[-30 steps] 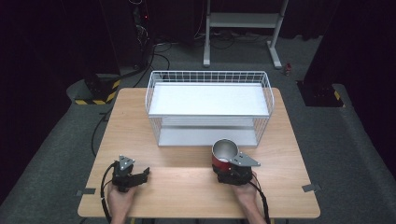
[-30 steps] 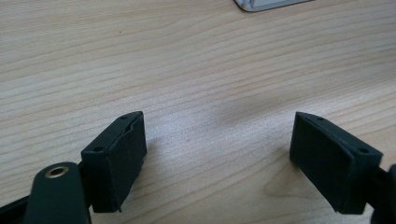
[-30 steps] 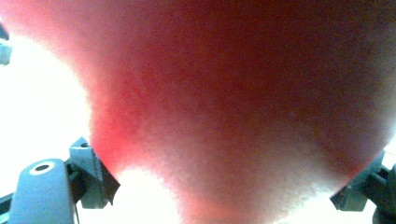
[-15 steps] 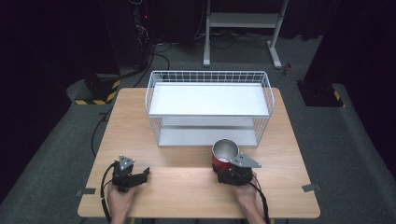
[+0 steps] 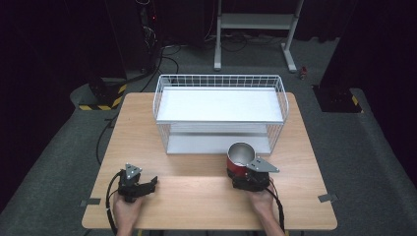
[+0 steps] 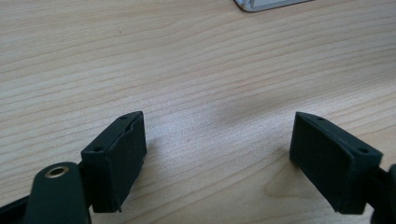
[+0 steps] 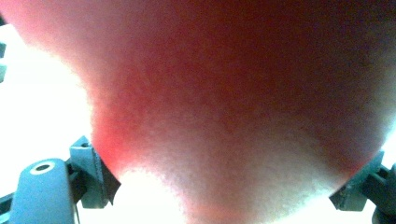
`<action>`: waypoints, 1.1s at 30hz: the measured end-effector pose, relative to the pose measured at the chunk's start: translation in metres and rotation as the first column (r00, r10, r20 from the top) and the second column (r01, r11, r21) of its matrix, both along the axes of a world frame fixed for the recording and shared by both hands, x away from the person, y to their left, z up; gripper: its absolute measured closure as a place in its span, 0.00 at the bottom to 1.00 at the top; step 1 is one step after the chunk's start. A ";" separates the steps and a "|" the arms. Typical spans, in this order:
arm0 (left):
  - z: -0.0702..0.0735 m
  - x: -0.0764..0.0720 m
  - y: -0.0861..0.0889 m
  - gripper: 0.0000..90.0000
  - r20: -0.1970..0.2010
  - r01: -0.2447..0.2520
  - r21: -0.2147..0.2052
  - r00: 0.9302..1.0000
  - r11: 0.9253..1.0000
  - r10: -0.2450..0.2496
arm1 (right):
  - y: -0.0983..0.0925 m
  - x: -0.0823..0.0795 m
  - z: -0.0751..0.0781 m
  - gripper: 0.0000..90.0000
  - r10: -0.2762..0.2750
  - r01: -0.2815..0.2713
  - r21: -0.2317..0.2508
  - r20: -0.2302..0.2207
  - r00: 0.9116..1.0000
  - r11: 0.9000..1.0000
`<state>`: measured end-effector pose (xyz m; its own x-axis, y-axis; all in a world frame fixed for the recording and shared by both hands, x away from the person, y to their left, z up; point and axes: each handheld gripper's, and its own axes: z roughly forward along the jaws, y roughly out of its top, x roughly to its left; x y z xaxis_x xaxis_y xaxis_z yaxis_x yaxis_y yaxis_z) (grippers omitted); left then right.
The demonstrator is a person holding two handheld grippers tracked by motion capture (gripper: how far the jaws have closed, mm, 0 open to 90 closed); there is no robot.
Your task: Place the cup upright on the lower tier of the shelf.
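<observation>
Right claw (image 7: pixel 224 186) view shows pads pressing the red cup (image 7: pixel 233 93).

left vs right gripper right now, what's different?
The left gripper has nothing between its open jaws but bare table; the right gripper has its jaws against the sides of the red cup. The left sits far from the wire rack; the right sits just before it. Both stay low at the table's near edge.

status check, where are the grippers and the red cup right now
Right gripper shut on red cup, near the wire rack front. Left gripper open, nothing between the jaws, over bare table. Rack shelves look free.
</observation>
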<state>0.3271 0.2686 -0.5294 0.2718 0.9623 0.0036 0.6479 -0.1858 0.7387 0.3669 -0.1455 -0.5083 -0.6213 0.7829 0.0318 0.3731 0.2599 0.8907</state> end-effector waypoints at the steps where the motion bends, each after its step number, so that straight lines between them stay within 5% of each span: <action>1: 0.000 0.000 0.000 0.21 0.000 0.000 0.000 1.000 1.000 0.000 | 0.000 0.001 0.001 0.17 0.001 -0.001 -0.005 0.001 1.000 1.000; 19: 0.000 0.000 0.000 0.21 -0.002 0.001 0.000 1.000 1.000 -0.001 | -0.011 0.014 0.008 0.17 -0.031 0.031 0.002 -0.005 1.000 1.000; 33: 0.000 0.000 0.000 0.21 0.000 0.000 0.000 1.000 1.000 0.000 | -0.015 0.041 0.018 0.17 -0.075 0.076 0.015 -0.014 0.997 0.997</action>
